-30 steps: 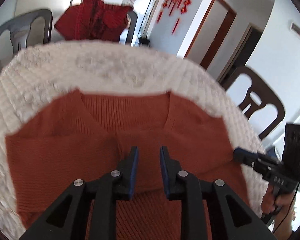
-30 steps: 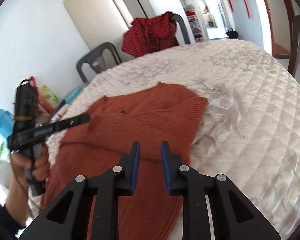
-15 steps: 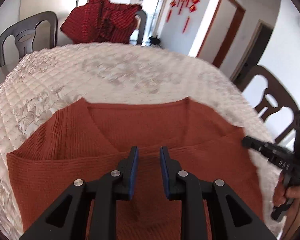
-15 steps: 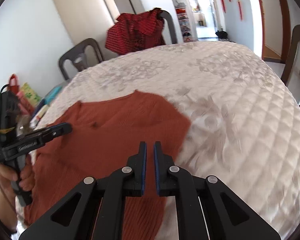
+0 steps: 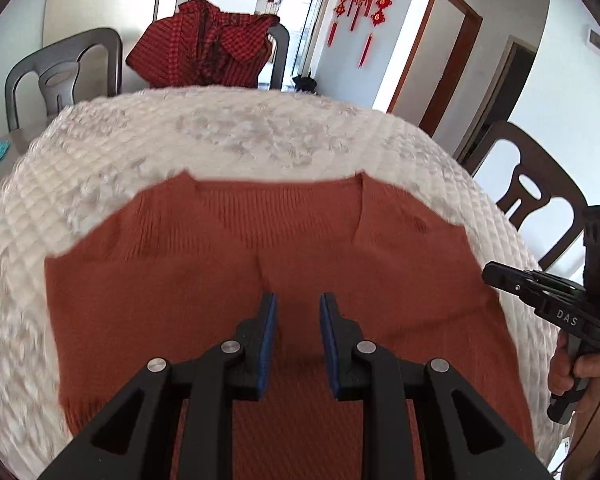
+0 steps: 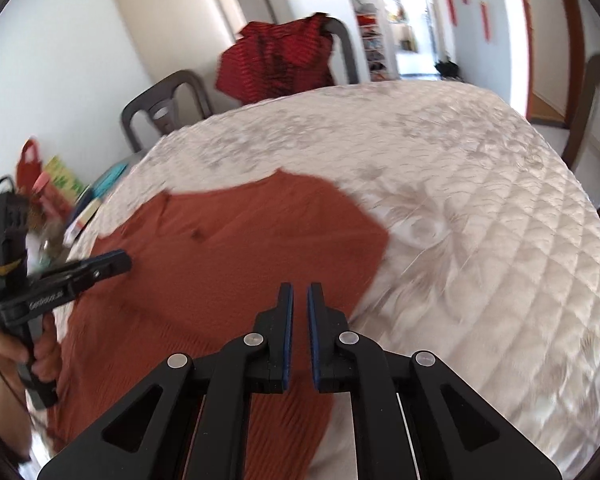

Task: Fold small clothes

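A rust-orange knitted sweater (image 5: 228, 264) lies flat on the white quilted table cover (image 5: 228, 136), sleeves folded in across the front. My left gripper (image 5: 297, 304) hovers over its middle, open and empty. My right gripper (image 6: 299, 294) hangs over the sweater's (image 6: 236, 256) right edge with its jaws nearly closed and nothing between them. Each gripper shows in the other's view: the right one (image 5: 496, 272) at the sweater's right side, the left one (image 6: 120, 260) over its left part.
A red checked garment (image 5: 208, 44) hangs over a chair at the far side. A grey chair (image 5: 60, 72) stands at the far left and a dark wooden chair (image 5: 536, 184) on the right. Bags and small items (image 6: 56, 188) sit past the table's left edge.
My right gripper narrowed its jaws and lifted back off the sweater's right edge. The left gripper stayed open and shifted a little over the middle. The sweater lies flatter.
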{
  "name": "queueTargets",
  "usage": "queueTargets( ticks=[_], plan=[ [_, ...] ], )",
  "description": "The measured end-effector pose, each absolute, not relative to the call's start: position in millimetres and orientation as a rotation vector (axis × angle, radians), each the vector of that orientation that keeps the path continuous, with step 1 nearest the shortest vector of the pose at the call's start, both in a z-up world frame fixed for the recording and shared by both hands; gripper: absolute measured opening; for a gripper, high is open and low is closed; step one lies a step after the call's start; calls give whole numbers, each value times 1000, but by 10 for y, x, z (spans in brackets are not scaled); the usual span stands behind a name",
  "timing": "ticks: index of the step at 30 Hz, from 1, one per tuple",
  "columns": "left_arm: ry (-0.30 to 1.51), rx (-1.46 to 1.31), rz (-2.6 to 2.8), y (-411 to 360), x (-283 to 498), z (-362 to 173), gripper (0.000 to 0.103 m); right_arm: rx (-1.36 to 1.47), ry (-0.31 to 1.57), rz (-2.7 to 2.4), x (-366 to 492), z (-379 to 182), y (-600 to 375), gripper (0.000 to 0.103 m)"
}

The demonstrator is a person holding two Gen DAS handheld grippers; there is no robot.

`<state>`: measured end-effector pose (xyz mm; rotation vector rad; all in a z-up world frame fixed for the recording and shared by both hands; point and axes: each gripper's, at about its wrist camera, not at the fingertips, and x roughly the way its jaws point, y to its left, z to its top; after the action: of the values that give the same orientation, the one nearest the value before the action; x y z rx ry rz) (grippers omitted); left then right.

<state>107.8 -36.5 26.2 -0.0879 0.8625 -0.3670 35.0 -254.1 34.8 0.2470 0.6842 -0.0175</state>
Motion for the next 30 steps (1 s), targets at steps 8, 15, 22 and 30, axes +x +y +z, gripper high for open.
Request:
queueTargets(
  ticks=[8,15,22,30],
  plan=[
    [861,-73,-339,-374,1043,134,24,202,731,-16,337,147,-2440,7],
    [843,-71,-328,-298,854,240,24,168,730,-21,244,202,-2379,10],
    [832,-86,-281,-30,529,250,32,184,693,-1,-21,282,-2322,20],
    [845,-83,-233,226,110,155,32,188,706,37,-241,213,-2182,26]
  ],
)
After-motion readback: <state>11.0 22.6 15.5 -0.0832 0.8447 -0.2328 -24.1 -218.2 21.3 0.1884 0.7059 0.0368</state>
